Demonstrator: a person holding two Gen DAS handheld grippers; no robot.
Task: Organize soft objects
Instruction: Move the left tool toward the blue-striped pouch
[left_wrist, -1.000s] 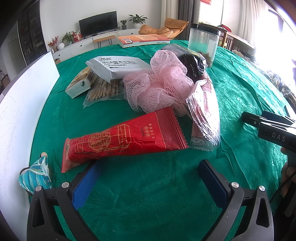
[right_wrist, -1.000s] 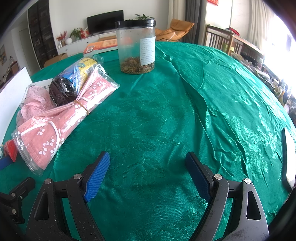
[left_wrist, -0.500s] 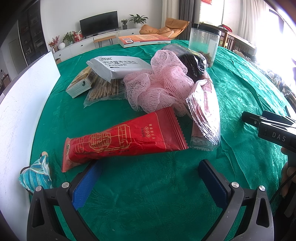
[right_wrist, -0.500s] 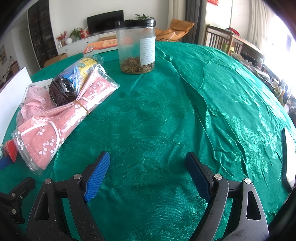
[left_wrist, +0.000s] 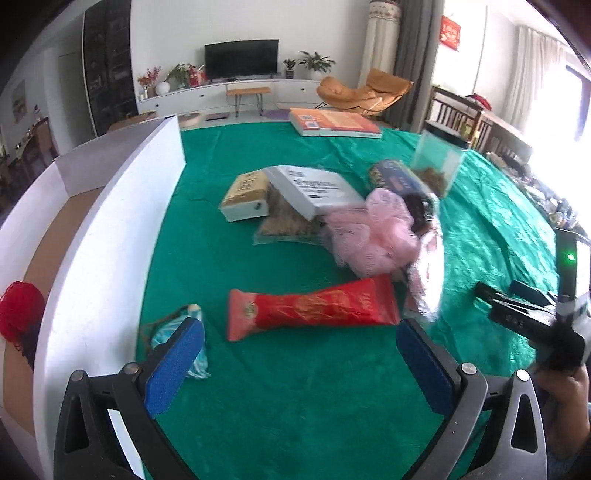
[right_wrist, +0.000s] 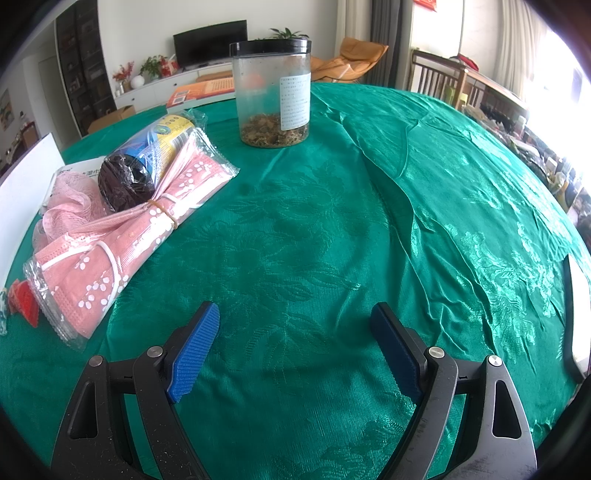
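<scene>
Wide-open, empty left gripper (left_wrist: 299, 358) hovers behind a soft teal-patterned fabric pouch (left_wrist: 184, 341) beside its left finger; likely light, best pinched mid-body. Right gripper (right_wrist: 295, 354) also gapes empty.

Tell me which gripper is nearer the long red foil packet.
Left. The left gripper sits just behind the long red foil packet; the right gripper is off to its right, over bare cloth.
</scene>
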